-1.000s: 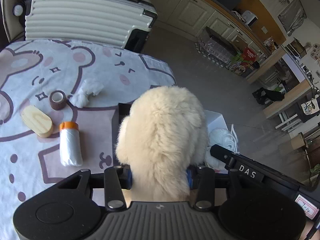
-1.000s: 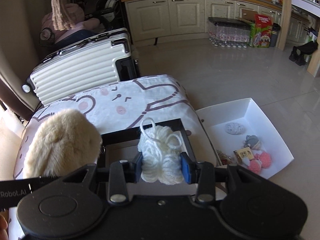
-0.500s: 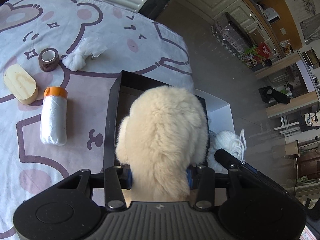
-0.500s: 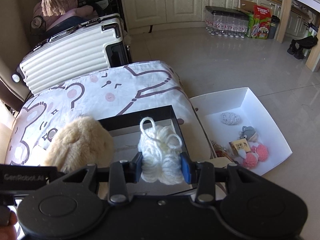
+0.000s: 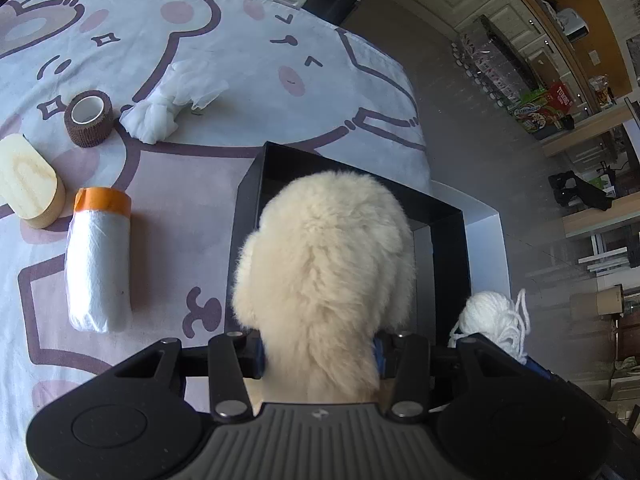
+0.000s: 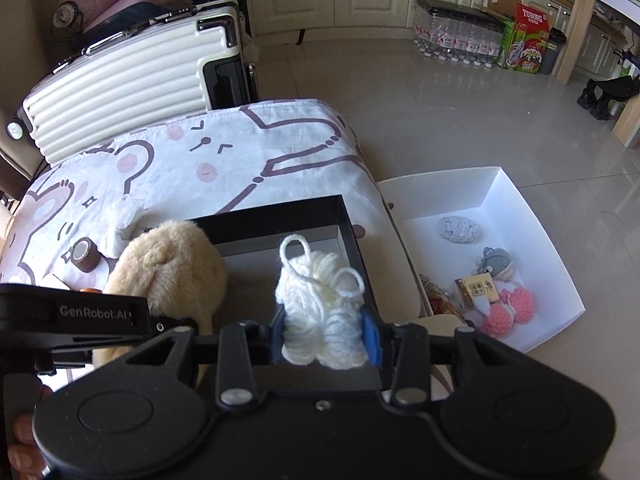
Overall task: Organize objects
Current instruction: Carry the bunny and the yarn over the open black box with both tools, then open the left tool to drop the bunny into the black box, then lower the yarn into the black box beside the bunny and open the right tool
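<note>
- Both loads have come down over the black box since a second ago.
- Left gripper clamps the furry toy; right gripper clamps the yarn ball.
- Both probably hang just above its floor; release looks close.

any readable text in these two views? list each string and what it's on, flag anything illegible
"GenRobot.AI": white print on the black body of the left gripper, seen in the right wrist view.
"TUBORG": red carton by the cabinets, right wrist view; in the left wrist view its print is too small to read.
Green drinks box beside it: print blurred, unreadable.
Small tan tag in the white tray: characters too small to read.
Nothing else legible.
</note>
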A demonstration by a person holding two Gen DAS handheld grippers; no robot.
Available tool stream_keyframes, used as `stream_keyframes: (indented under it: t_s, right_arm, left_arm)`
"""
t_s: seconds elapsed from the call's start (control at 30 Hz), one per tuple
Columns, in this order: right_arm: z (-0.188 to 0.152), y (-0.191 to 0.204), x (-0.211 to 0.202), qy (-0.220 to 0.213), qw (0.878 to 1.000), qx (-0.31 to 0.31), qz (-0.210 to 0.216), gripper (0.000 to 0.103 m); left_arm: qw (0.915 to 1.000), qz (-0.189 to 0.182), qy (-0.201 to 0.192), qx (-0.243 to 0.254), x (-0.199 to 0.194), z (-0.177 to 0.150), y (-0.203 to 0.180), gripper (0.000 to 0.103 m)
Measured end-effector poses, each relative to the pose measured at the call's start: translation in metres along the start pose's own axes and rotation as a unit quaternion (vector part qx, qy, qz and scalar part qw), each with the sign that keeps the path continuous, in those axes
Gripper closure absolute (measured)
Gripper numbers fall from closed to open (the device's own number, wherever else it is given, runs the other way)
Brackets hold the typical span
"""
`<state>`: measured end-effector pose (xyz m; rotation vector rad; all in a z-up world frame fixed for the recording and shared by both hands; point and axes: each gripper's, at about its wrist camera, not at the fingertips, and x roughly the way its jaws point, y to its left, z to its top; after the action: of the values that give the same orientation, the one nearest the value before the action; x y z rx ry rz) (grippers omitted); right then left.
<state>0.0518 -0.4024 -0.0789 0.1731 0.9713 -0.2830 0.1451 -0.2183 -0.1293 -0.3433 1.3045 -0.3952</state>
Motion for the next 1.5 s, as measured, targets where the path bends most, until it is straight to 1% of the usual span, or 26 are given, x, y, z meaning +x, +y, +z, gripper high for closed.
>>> stream_keyframes:
  t_s: [0.07, 0.17, 0.3, 0.37, 0.4, 0.5, 0.77, 0.9, 1.1, 1.23, 1.43, 1.5]
  right_arm:
    - [0.0, -0.002, 0.003, 0.003, 1.0, 0.002, 0.003, 0.063]
    - [0.0, -0.003, 0.009, 0.01, 1.0, 0.011, 0.013, 0.063]
    - [0.0, -0.005, 0.014, 0.018, 0.999, 0.023, 0.023, 0.063]
    - [-0.001, -0.005, 0.016, 0.022, 0.999, 0.027, 0.026, 0.063]
    - [-0.001, -0.005, 0.017, 0.024, 0.999, 0.028, 0.027, 0.063]
    - [-0.001, -0.005, 0.019, 0.03, 0.999, 0.031, 0.028, 0.063]
    - [-0.002, -0.004, 0.024, 0.045, 0.998, 0.039, 0.036, 0.063]
    - [-0.003, 0.001, 0.032, 0.053, 0.998, 0.029, 0.03, 0.063]
    - [-0.004, 0.007, 0.05, 0.065, 0.998, 0.021, 0.012, 0.063]
    - [-0.003, 0.016, 0.06, 0.071, 0.997, 0.007, 0.007, 0.063]
    - [-0.001, 0.031, 0.074, 0.083, 0.996, -0.005, 0.012, 0.063]
    - [-0.001, 0.037, 0.078, 0.089, 0.996, -0.004, 0.024, 0.063]
  left_arm:
    - [1.0, 0.004, 0.001, -0.002, 0.003, 0.001, 0.001, 0.057]
    - [0.9999, 0.011, -0.009, 0.004, 0.004, 0.002, -0.003, 0.057]
    - [0.9991, 0.024, -0.015, 0.033, 0.006, 0.001, -0.009, 0.055]
    - [0.998, 0.033, -0.017, 0.052, 0.006, 0.0, -0.014, 0.049]
    - [0.9972, 0.039, -0.019, 0.061, 0.005, 0.0, -0.016, 0.048]
    - [0.9962, 0.042, -0.023, 0.073, 0.0, -0.001, -0.019, 0.048]
    - [0.9876, 0.065, -0.052, 0.133, -0.019, -0.006, -0.031, 0.045]
    - [0.9838, 0.074, -0.069, 0.148, -0.03, -0.006, -0.032, 0.045]
    - [0.9779, 0.081, -0.063, 0.182, -0.031, -0.009, -0.032, 0.045]
    - [0.9762, 0.09, -0.061, 0.188, -0.03, -0.006, -0.027, 0.045]
    - [0.9761, 0.094, -0.053, 0.188, -0.031, -0.003, -0.015, 0.045]
    - [0.9763, 0.096, -0.052, 0.187, -0.032, -0.002, -0.011, 0.042]
